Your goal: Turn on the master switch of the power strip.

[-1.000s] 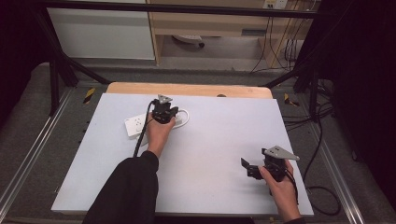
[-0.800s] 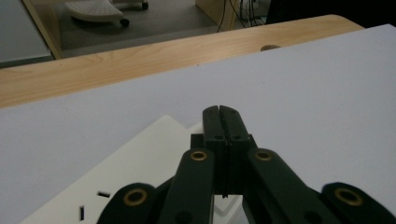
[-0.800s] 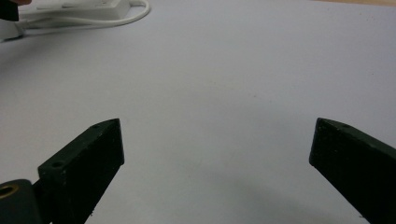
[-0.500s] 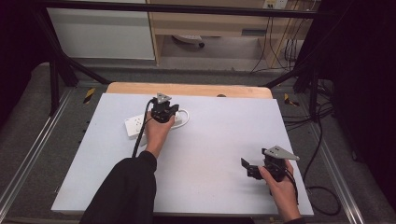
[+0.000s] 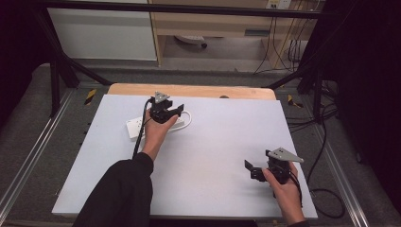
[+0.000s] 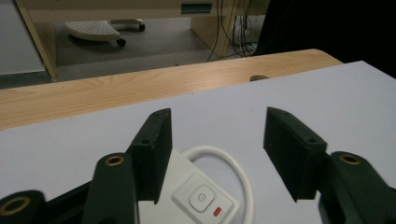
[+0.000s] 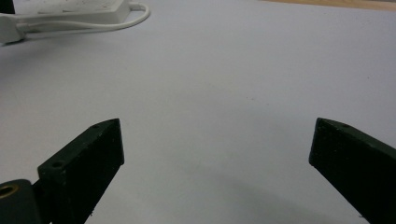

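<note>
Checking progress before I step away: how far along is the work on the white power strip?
Done: the left gripper is over the power strip, jaws just opened. In hand: nothing between them; the switch sits below. Left: any actual handling; the right gripper waits open on the table.

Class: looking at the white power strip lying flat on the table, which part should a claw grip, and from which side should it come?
Grip the power strip across its narrow width, from above: it lies flat, its long sides are straight, parallel and free, and its cable loops off the switch end.

Pale grey table top (image 5: 213,156), a white power strip (image 5: 135,126) with looped cord lying flat on it
</note>
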The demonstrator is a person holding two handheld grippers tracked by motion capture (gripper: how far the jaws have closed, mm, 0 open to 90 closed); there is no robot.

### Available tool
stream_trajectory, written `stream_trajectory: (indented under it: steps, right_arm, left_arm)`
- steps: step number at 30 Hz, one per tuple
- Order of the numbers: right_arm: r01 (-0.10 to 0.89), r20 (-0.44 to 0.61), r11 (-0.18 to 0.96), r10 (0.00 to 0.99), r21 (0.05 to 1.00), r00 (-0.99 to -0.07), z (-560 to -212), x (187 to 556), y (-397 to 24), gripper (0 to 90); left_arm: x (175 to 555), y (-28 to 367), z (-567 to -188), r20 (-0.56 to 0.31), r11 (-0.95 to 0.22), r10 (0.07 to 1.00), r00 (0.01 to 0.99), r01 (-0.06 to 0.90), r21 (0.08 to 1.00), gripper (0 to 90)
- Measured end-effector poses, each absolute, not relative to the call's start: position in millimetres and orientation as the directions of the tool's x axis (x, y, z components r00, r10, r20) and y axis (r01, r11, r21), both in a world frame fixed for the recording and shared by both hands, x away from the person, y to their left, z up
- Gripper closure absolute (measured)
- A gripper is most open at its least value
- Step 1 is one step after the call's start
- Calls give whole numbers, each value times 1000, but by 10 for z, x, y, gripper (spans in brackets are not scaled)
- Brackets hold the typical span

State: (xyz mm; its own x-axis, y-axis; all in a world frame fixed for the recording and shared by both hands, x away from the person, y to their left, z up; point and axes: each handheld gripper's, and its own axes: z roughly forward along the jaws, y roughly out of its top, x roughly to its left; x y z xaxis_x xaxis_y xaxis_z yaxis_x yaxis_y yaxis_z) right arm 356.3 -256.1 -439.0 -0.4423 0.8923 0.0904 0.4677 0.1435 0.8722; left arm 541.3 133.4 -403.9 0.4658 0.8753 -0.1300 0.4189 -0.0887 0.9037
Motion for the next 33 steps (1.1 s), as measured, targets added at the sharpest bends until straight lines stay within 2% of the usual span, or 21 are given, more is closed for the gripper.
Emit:
stream_trajectory:
  steps: [2,8,10,13,33]
  right_arm:
    - [468,87,147,893,871,-443,-4391,3563,-2568,36]
    - [468,89,146,892,871,-443,-4391,3563,-2569,35]
    - [468,88,146,892,871,-443,-4391,3563,-2569,35]
    - [466,88,143,894,873,-440,-4389,3562,-2572,34]
    - [467,89,143,893,873,-440,-4388,3561,-2573,35]
  left_arm:
    - [5411,1350,-4024,-155,-67,867,474,420,905,379]
    - [5390,1342,-3988,-129,-78,871,473,394,916,167]
    - [5376,1338,-3975,-123,-84,871,475,392,916,126]
    - [5355,1331,-3953,-106,-100,874,474,389,916,114]
    - [5144,1422,-3748,-144,-98,841,522,409,907,90]
